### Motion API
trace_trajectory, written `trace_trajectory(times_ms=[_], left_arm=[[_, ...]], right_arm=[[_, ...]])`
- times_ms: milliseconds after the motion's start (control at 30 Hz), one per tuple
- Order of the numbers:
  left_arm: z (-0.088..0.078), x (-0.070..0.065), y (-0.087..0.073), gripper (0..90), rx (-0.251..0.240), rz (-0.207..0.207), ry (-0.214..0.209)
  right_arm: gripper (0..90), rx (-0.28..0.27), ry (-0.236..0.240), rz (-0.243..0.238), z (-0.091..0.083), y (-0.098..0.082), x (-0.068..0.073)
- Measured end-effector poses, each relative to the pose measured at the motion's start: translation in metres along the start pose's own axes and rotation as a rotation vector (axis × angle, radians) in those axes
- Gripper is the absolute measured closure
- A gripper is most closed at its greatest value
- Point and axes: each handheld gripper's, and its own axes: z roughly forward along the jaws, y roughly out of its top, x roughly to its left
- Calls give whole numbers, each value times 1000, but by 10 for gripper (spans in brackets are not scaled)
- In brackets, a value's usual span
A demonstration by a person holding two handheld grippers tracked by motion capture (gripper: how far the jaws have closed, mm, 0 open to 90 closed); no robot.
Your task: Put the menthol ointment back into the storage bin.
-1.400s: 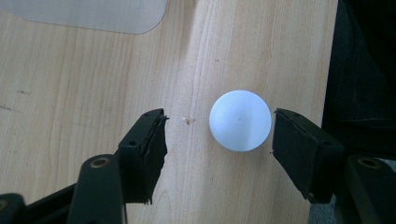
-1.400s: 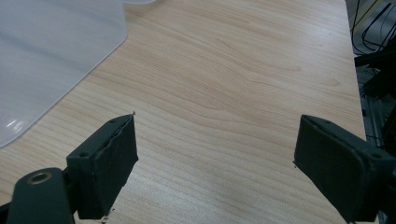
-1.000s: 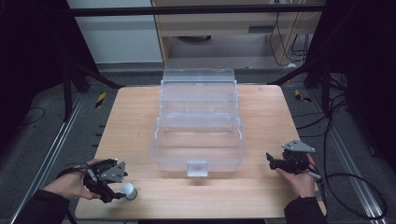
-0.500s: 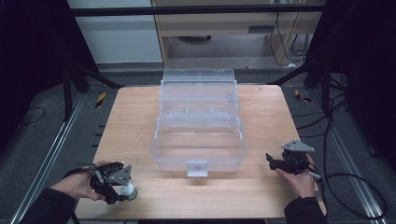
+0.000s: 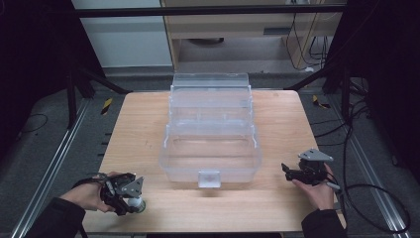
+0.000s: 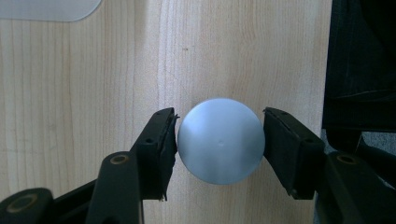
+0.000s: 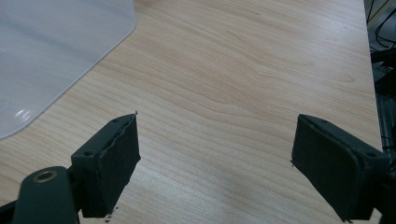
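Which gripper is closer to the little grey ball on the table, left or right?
Left. The left gripper has its jaws on either side of the ball; the right gripper is across the table, past the clear box.

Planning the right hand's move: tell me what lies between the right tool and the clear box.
Bare wooden tabletop lies between the right tool and the clear box, as seen in the right gripper view.

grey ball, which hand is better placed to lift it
Left. The left tool already brackets the grey ball near the table's front-left corner; the right tool sits open over bare wood past the clear box.
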Motion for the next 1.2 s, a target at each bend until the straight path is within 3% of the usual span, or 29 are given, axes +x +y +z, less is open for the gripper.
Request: trace_trajectory(times_ms=[433,867,1200], left_arm=[[-2,1,3,498,36,2,-4],[-43,12,13,499,-12,-44,48],[-73,27,26,499,-12,-49,88]], right_arm=[[155,8,6,0,0,0,1],[170,15,19,-8,1,-1,2],[184,23,35,-15,2,-1,4]])
